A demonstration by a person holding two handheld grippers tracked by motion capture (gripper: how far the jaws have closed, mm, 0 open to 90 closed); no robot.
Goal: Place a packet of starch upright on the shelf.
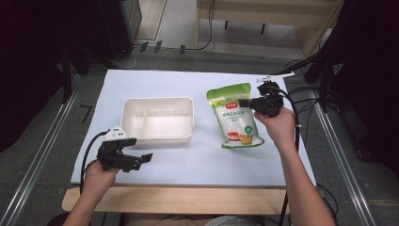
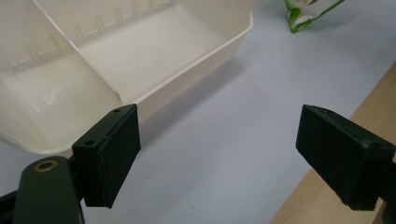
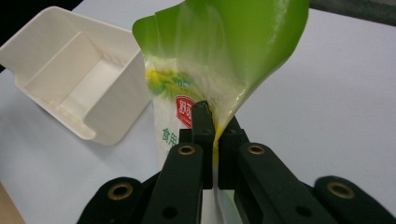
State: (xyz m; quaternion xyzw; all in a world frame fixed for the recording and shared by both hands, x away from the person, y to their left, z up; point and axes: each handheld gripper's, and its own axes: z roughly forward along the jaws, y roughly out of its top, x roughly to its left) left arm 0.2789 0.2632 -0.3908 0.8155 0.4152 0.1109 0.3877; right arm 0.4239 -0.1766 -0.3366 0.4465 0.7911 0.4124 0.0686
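A: The bag point(image 1: 234, 116), where is it?

B: On the white table cover point(image 1: 188, 160), right of the cream tray point(image 1: 157, 118) and apart from it. It is a green and clear pouch with a red label and white powder inside; its edge is lifted and buckled.

A: And the tray?

B: Empty, split by a divider.

A: Who has the bag?

B: The right gripper point(image 3: 211, 140), jaws pressed together on the bag's edge, the hand behind it above the table's right side.

A: The other one?

B: The left gripper point(image 1: 136, 157) hovers near the tray's front corner, jaws spread wide, nothing between them.
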